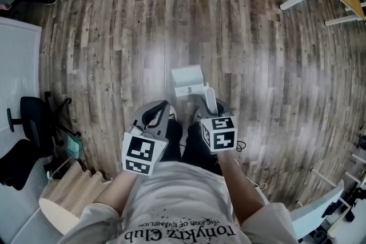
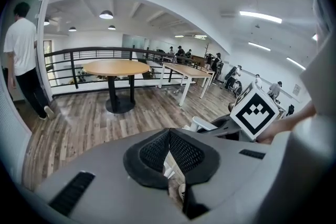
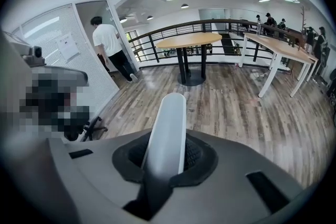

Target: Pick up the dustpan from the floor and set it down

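Pinching dustpan (image 1: 189, 82) handle, right hand-held gripper (image 1: 212, 113); pan end pointing forward; left hand-held gripper (image 1: 166, 116) closed.

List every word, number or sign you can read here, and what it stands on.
"tonykrz Club", upside down, reading unsure: person's white printed T-shirt.
"THE END OF EVANGELION", smaller, barely legible: same T-shirt.
Black-and-white square patterns, no letters: left white marker cube and right white marker cube.
White paper sheet on the slatted partition: too small to read.

The right gripper (image 1: 213, 110) holds the white dustpan (image 1: 187, 80) by its handle above the wooden floor (image 1: 114, 37).
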Demonstrator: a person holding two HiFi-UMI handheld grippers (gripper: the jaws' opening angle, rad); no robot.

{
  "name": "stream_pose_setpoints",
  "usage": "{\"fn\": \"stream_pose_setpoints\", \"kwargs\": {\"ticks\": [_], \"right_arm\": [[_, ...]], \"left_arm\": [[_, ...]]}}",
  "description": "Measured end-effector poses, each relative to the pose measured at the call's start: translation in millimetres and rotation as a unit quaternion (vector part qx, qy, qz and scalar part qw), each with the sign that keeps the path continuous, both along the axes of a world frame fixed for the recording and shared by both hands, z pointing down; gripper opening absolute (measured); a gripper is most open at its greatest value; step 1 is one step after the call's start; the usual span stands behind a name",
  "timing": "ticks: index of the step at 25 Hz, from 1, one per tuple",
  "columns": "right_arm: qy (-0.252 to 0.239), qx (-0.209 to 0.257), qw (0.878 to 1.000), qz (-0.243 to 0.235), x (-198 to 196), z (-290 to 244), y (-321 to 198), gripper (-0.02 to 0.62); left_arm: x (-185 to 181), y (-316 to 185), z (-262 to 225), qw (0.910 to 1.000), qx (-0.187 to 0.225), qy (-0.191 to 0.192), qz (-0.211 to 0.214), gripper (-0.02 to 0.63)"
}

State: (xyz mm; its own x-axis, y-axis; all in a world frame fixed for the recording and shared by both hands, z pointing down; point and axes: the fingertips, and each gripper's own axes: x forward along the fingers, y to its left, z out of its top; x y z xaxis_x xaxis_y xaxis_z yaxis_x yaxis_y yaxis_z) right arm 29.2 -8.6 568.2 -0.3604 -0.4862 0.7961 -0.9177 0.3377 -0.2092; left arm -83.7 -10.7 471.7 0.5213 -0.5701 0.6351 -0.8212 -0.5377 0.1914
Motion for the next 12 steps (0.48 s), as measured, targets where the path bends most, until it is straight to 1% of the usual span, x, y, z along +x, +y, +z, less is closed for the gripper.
{"fn": "stream_pose_setpoints", "kwargs": {"ticks": [6, 12], "right_arm": [[-0.001, 0.006, 1.000, -0.028, -3.4, -32.1, 12.7, 0.077], [-0.003, 0.014, 0.999, -0.038, 2.4, -58.8, 12.8, 0.077]], "left_arm": [[2.9, 7.3, -17.0, 0.9999, 0.011, 0.002, -0.001, 0.023], [15.5, 14.6, -30.0, 0.9997, 0.022, 0.004, 0.005, 0.023]]}}
